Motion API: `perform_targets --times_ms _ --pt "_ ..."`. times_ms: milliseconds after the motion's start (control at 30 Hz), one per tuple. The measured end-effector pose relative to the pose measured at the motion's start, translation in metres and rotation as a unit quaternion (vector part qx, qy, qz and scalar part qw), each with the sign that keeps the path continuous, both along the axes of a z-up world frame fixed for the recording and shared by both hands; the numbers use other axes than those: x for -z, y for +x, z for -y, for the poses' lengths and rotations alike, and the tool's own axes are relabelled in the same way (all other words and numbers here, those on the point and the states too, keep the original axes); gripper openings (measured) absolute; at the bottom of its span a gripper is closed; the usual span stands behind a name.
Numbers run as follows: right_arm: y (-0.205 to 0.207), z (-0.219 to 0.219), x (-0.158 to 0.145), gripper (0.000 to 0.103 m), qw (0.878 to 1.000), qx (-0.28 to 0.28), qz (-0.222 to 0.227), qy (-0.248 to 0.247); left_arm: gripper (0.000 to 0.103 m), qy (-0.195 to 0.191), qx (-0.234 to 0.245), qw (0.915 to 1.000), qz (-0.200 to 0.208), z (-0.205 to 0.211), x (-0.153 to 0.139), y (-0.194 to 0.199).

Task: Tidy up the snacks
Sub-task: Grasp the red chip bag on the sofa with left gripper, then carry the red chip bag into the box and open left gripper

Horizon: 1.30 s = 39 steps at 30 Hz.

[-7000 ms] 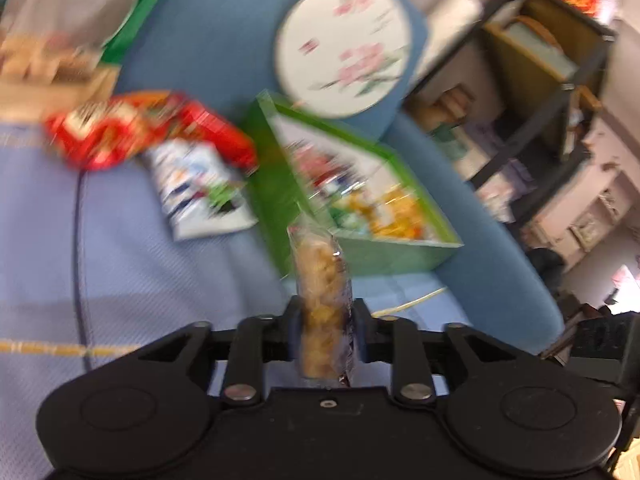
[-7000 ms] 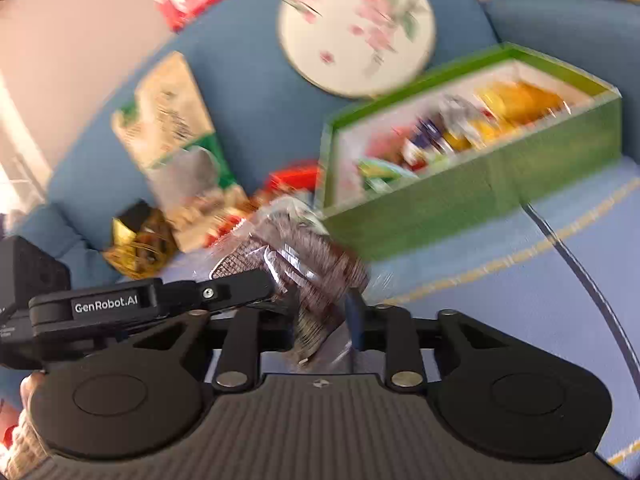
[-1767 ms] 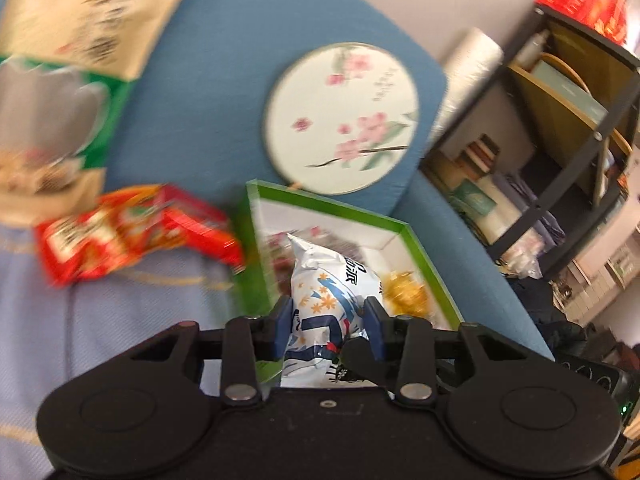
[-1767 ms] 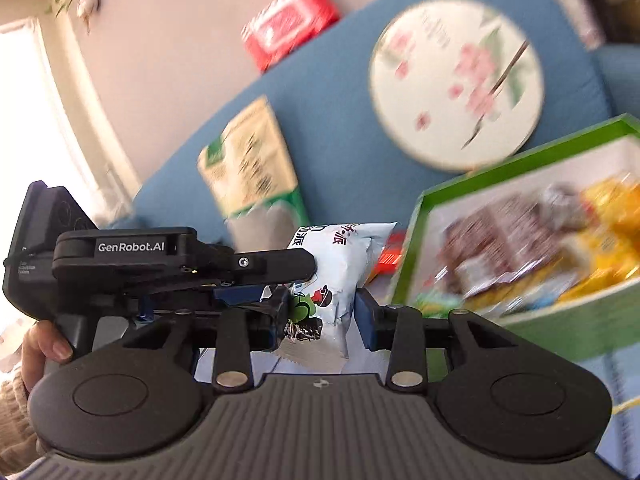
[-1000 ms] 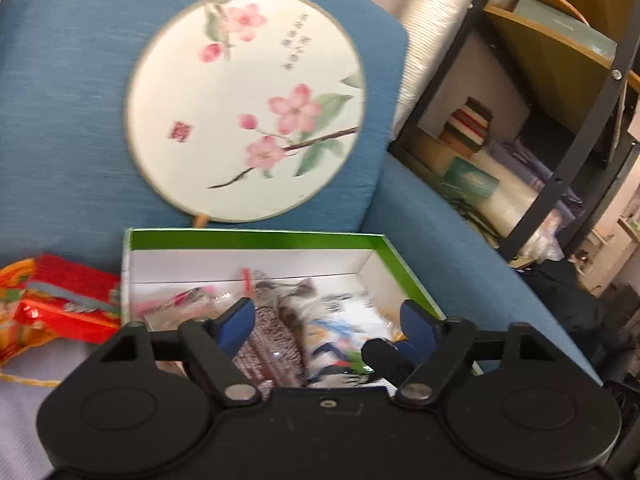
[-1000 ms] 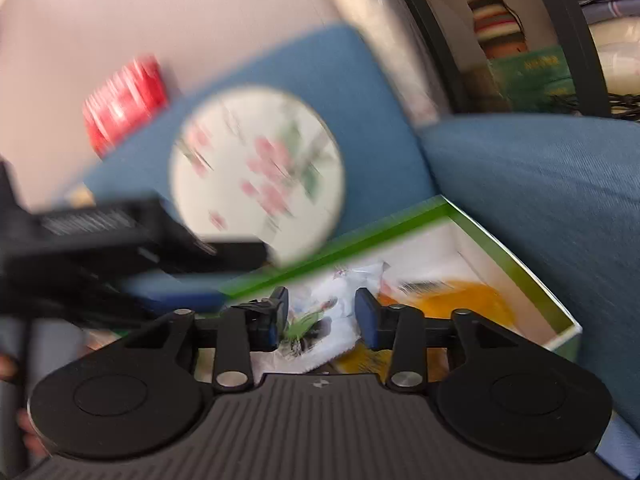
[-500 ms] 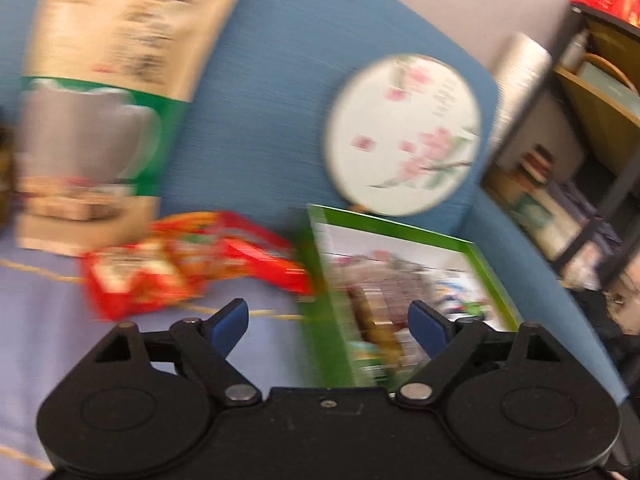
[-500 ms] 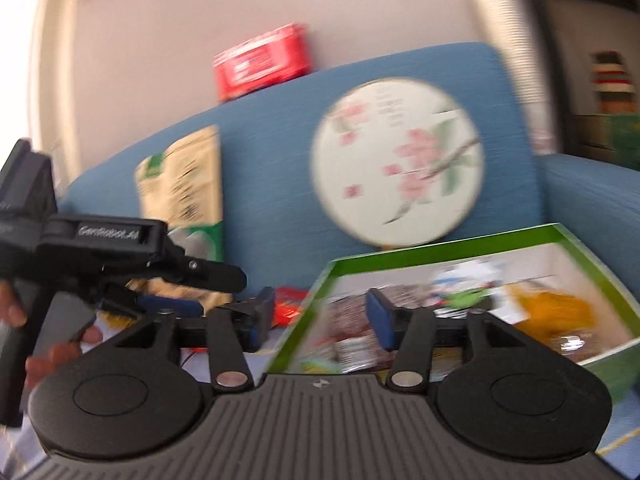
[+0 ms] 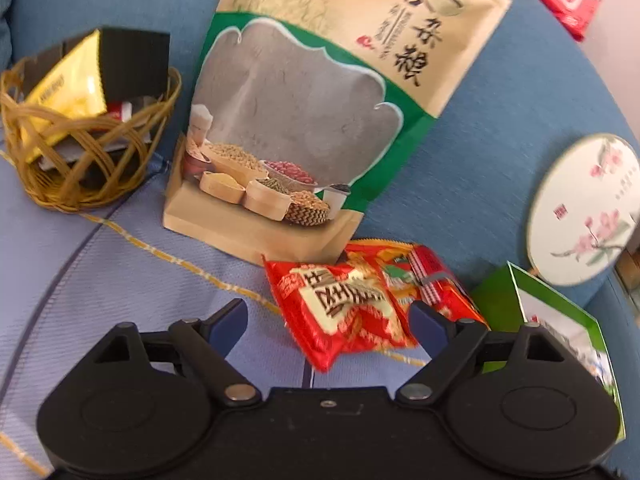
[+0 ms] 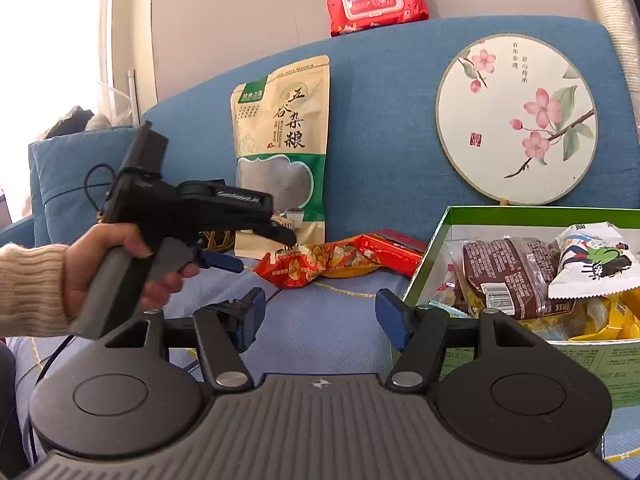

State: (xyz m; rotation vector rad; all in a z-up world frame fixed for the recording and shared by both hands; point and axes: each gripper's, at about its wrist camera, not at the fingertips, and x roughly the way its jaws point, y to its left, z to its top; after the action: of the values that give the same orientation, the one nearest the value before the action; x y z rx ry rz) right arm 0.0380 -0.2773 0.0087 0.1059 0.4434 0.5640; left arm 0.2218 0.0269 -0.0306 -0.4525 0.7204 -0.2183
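Observation:
Red snack packets (image 9: 344, 308) (image 10: 320, 262) lie on the blue sofa seat, left of the green box (image 9: 560, 320) (image 10: 436, 248). My left gripper (image 9: 328, 322) (image 10: 260, 250) is open, hovering just over the red packets with its fingers either side of the nearest one, not touching. A hand (image 10: 120, 256) holds it. My right gripper (image 10: 322, 314) has its jaws opening wide over bare seat, with nothing between them. In the box lie a brown packet (image 10: 508, 272), a white packet (image 10: 592, 260) and yellow packets (image 10: 600, 316).
A tall grain bag (image 9: 304, 120) (image 10: 280, 152) leans on the sofa back behind the red packets. A wicker basket (image 9: 80, 152) with packets sits to its left. A round painted fan (image 10: 516, 120) leans behind the box. A red wipes pack (image 10: 376, 0) rests on top of the sofa back.
The left gripper swung left from over the box to the red packets. The right gripper opened, left the white packet in the box and drew back.

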Motion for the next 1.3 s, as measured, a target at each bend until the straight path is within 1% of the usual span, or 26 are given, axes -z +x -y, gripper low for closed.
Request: perform_targets --times_ms 100,167,200,233,300,400,467,500,533,567,600,633,700,800,900,967,1033,1067,1100,1133,1167,1200,1267,1300 --pt "0.002 0.001 0.003 0.101 1.000 -0.003 -0.006 0.005 0.103 -0.011 -0.013 0.9998 -0.004 0.002 0.004 0.013" --pt "0.003 0.001 0.005 0.101 1.000 -0.007 -0.009 0.009 0.103 -0.023 -0.010 0.9996 -0.016 0.002 0.009 0.021" --pt "0.003 0.001 0.006 0.101 1.000 -0.011 -0.009 0.010 0.087 -0.033 0.006 0.9992 -0.023 0.001 0.014 0.025" --pt "0.002 0.001 0.005 0.101 1.000 -0.015 -0.007 0.011 0.079 -0.038 0.019 0.9987 -0.028 0.000 0.016 0.025" --pt "0.000 -0.001 0.004 0.101 1.000 -0.024 -0.003 0.013 0.077 -0.035 0.044 0.9981 -0.028 -0.002 0.016 0.017" --pt "-0.003 -0.005 0.003 0.101 0.999 -0.042 -0.007 0.016 0.076 -0.035 0.096 0.9939 -0.043 -0.006 0.015 -0.007" --pt "-0.003 -0.008 0.004 0.101 0.998 -0.060 -0.021 0.018 0.077 -0.033 0.137 0.9885 -0.055 -0.006 0.015 -0.029" --pt "-0.002 -0.010 0.005 0.101 0.997 -0.071 -0.033 0.022 0.078 -0.033 0.161 0.9846 -0.061 -0.006 0.016 -0.043" --pt "-0.001 -0.012 0.007 0.101 0.995 -0.081 -0.048 0.027 0.081 -0.031 0.175 0.9821 -0.064 -0.005 0.015 -0.055" --pt "0.000 -0.014 0.009 0.101 0.993 -0.090 -0.063 0.031 0.081 -0.028 0.185 0.9802 -0.065 -0.006 0.013 -0.067" --pt "0.001 -0.017 0.011 0.101 0.992 -0.097 -0.080 0.031 0.088 -0.028 0.183 0.9806 -0.065 -0.007 0.012 -0.076" --pt "0.002 -0.019 0.014 0.101 0.990 -0.100 -0.092 0.030 0.103 -0.034 0.176 0.9820 -0.060 -0.011 0.010 -0.085" --pt "0.006 -0.022 0.022 0.101 0.988 -0.100 -0.115 0.031 0.103 -0.041 0.156 0.9857 -0.049 -0.020 0.005 -0.099" --pt "0.012 -0.024 0.032 0.101 0.982 -0.095 -0.159 0.045 0.103 -0.037 0.158 0.9858 -0.044 -0.022 0.000 -0.103" --pt "0.014 -0.025 0.038 0.101 0.978 -0.091 -0.178 0.062 0.103 -0.045 0.159 0.9851 -0.048 -0.025 -0.002 -0.100" --pt "0.019 -0.025 0.043 0.101 0.973 -0.085 -0.199 0.085 0.103 -0.049 0.163 0.9841 -0.052 -0.023 -0.001 -0.095" --pt "0.023 -0.025 0.048 0.101 0.966 -0.077 -0.219 0.112 0.092 -0.039 0.173 0.9825 -0.057 -0.016 0.002 -0.092" --pt "0.023 -0.026 0.049 0.101 0.965 -0.075 -0.221 0.119 0.092 -0.034 0.175 0.9822 -0.059 -0.014 0.003 -0.091" --pt "0.024 -0.027 0.050 0.101 0.965 -0.074 -0.221 0.120 0.088 -0.030 0.177 0.9819 -0.060 -0.012 0.005 -0.090" --pt "0.025 -0.029 0.051 0.100 0.966 -0.073 -0.219 0.119 0.081 -0.027 0.177 0.9818 -0.063 -0.011 0.007 -0.088" --pt "0.025 -0.031 0.052 0.096 0.966 -0.070 -0.218 0.118 0.072 -0.032 0.183 0.9805 -0.065 -0.011 0.010 -0.086" --pt "0.026 -0.033 0.053 0.092 0.967 -0.065 -0.218 0.115 0.067 -0.043 0.189 0.9786 -0.069 -0.011 0.011 -0.085" --pt "0.027 -0.033 0.050 0.053 0.971 -0.043 -0.216 0.094 0.046 -0.041 0.186 0.9793 -0.068 -0.009 0.010 -0.085" --pt "0.029 -0.029 0.048 0.052 0.971 -0.041 -0.215 0.094 0.031 -0.038 0.192 0.9784 -0.067 -0.008 0.007 -0.086"
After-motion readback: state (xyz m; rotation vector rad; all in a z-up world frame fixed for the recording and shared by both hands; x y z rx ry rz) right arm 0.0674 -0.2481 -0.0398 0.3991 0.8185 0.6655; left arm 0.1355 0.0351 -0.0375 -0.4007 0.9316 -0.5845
